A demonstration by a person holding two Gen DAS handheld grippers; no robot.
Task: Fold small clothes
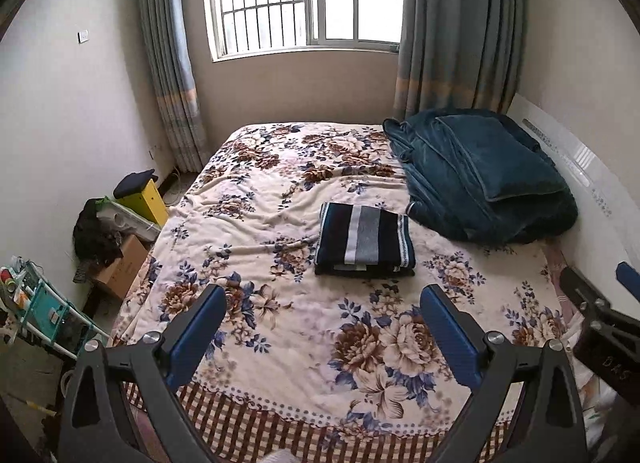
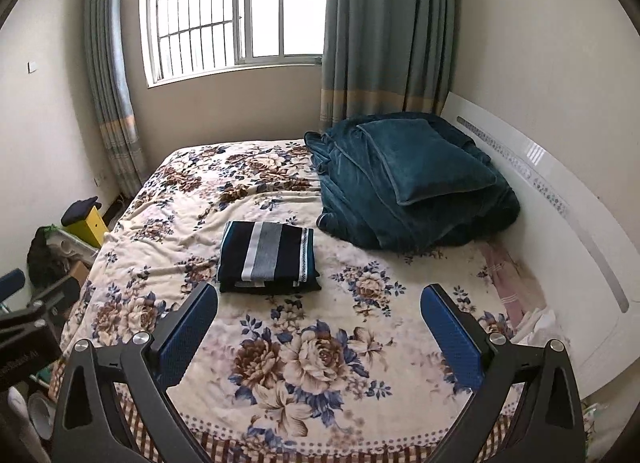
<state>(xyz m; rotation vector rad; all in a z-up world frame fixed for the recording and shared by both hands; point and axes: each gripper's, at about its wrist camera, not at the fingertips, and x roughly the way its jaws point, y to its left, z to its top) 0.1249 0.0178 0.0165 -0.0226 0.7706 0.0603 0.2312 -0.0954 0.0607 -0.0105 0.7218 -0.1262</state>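
A dark striped garment (image 1: 365,240) lies folded in a neat rectangle on the floral bedspread (image 1: 280,343), near the middle of the bed. It also shows in the right wrist view (image 2: 269,258). My left gripper (image 1: 323,307) is open and empty, held above the near part of the bed, short of the garment. My right gripper (image 2: 319,305) is open and empty, also above the near part of the bed (image 2: 320,363), just short of the garment. The right gripper's body shows at the right edge of the left wrist view (image 1: 596,315).
A folded teal blanket (image 1: 484,175) is piled at the far right of the bed against the white headboard (image 1: 580,159). Boxes and clutter (image 1: 116,247) and a teal rack (image 1: 44,311) stand on the floor left of the bed. A window and curtains are behind.
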